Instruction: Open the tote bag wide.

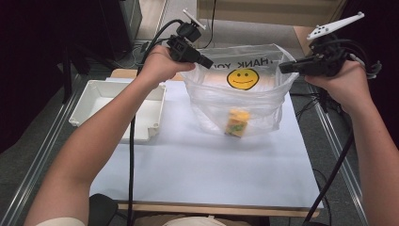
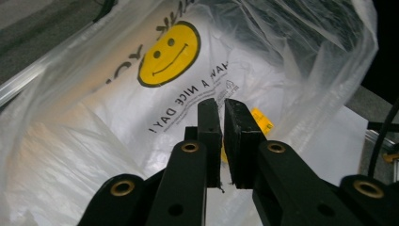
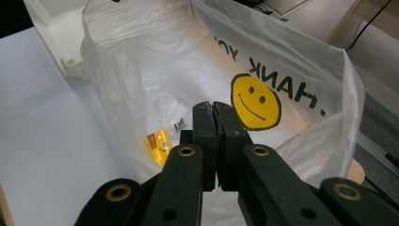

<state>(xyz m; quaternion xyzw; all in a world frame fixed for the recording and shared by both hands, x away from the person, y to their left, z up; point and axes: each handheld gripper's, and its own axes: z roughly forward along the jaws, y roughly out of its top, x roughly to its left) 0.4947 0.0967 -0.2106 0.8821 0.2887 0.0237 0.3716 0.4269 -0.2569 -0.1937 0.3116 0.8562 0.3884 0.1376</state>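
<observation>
In the high view, a clear plastic bag (image 1: 240, 94) is seen standing on the desk (image 1: 207, 165), printed with a yellow smiley (image 1: 243, 78) and "THANK YOU" in mirror writing; a small yellow carton (image 1: 236, 122) lies inside, and a white tray (image 1: 117, 106) sits to its left. The left tongs (image 1: 209, 64) and right tongs (image 1: 282, 67) are held level at opposite rim edges, each closed on the bag's film. In the left gripper view, "HAVE A NICE DAY!" is read reversed. In the right gripper view, the carton's printed face is shown, unreadable.

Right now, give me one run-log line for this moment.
left gripper: shut on plastic bag rim | right gripper: shut on opposite rim | bag: held open | yellow carton: inside, on bottom
</observation>
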